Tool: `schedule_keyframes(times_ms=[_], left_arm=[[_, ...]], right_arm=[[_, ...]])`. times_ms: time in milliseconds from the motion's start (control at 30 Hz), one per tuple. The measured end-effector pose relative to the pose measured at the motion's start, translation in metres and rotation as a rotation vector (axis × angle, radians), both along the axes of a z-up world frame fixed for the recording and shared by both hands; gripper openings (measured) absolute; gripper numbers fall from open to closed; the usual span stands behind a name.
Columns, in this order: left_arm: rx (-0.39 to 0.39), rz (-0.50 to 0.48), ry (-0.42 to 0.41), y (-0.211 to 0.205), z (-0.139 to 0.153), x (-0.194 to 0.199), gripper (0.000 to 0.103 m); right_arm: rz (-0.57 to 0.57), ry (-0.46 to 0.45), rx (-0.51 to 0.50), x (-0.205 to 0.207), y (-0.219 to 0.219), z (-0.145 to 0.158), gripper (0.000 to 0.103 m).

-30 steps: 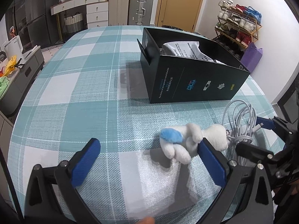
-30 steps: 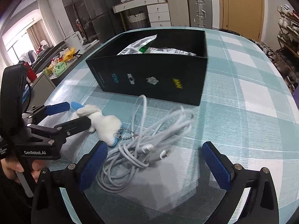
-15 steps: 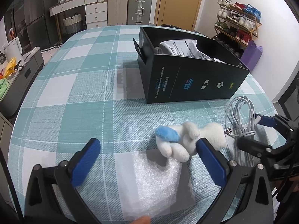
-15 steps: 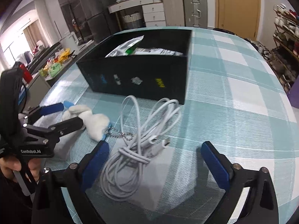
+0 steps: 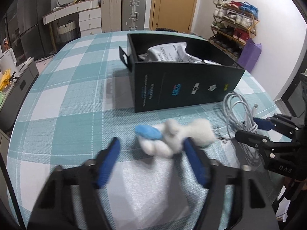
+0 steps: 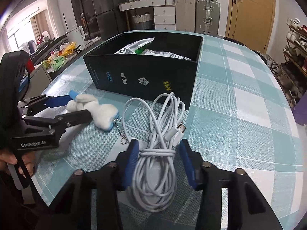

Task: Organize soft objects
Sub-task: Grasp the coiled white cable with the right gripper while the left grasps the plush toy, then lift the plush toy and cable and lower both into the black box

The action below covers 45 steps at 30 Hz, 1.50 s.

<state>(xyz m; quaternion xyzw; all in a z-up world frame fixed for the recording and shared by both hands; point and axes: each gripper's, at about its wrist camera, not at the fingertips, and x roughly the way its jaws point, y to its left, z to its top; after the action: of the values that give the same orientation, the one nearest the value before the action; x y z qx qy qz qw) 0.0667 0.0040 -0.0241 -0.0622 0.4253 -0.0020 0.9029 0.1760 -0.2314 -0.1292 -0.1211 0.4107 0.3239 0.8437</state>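
Observation:
A white plush toy point(image 5: 173, 137) with a blue ear lies on the checked tablecloth; it also shows in the right wrist view point(image 6: 96, 109). My left gripper point(image 5: 152, 151) is open, its fingers either side of the toy's near end. A coiled white cable point(image 6: 159, 134) lies to the right of the toy; it also shows in the left wrist view point(image 5: 238, 113). My right gripper point(image 6: 159, 151) is partly closed around the cable's tied middle, its pads close beside the bundle. A black open box point(image 5: 184, 88) holding plastic packets stands behind both.
A sheet of clear plastic film point(image 5: 149, 191) lies on the table under my left gripper. A bead chain point(image 6: 120, 129) runs from the toy toward the cable. The table's right edge lies near the cable. Suitcases, drawers and a shoe rack stand beyond the table.
Both grippers have narrowed. The left has closed in around the plush toy. The right has moved forward over the cable and closed in around its tied middle.

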Motion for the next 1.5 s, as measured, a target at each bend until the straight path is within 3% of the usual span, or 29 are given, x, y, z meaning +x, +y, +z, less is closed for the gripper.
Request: schedule_keyframes(times_ms=[100,400,600,633,667,833,933,967,1000,1067,1167,1500], left_arm=[[-0.018,0.005,-0.004,0.002,0.001,0.000,0.036],[-0.086,0.028,-0.021,0.011,0.001,-0.001,0.028],[-0.088,0.027,-0.042,0.011,0.007,-0.004,0.023],[-0.088,0.029,-0.048,0.011,0.008,-0.005,0.020],[-0.092,0.024,-0.044,0.011,0.008,-0.005,0.004],[-0.081,0.030,-0.024,0.011,0.005,-0.005,0.004],[-0.088,0.045,-0.011,0.014,0.002,-0.004,0.011],[-0.083,0.054,-0.006,0.015,0.002,-0.003,0.018],[-0.074,0.060,-0.005,0.016,0.003,-0.004,0.036],[-0.025,0.084,-0.025,0.016,0.007,-0.005,0.054],[-0.007,0.087,-0.018,0.018,0.007,0.000,0.054],[-0.132,0.041,-0.008,0.023,0.001,0.024,0.054]], right_arm=[[0.005,-0.001,0.007,0.001,-0.003,0.000,0.038],[0.000,-0.009,0.018,0.001,-0.011,0.002,0.034],[-0.027,-0.018,0.044,0.002,-0.023,0.005,0.033],[-0.032,-0.021,0.044,0.002,-0.024,0.006,0.033],[-0.036,-0.022,0.052,0.002,-0.026,0.007,0.033],[-0.048,-0.030,0.059,0.002,-0.029,0.011,0.032],[-0.049,-0.032,0.058,0.001,-0.029,0.010,0.032],[-0.049,-0.032,0.058,0.001,-0.029,0.010,0.032],[-0.046,-0.031,0.058,0.001,-0.029,0.010,0.032],[-0.044,-0.033,0.058,0.000,-0.030,0.011,0.032],[-0.039,-0.034,0.055,-0.001,-0.030,0.012,0.033],[-0.036,-0.034,0.055,0.000,-0.030,0.011,0.033]])
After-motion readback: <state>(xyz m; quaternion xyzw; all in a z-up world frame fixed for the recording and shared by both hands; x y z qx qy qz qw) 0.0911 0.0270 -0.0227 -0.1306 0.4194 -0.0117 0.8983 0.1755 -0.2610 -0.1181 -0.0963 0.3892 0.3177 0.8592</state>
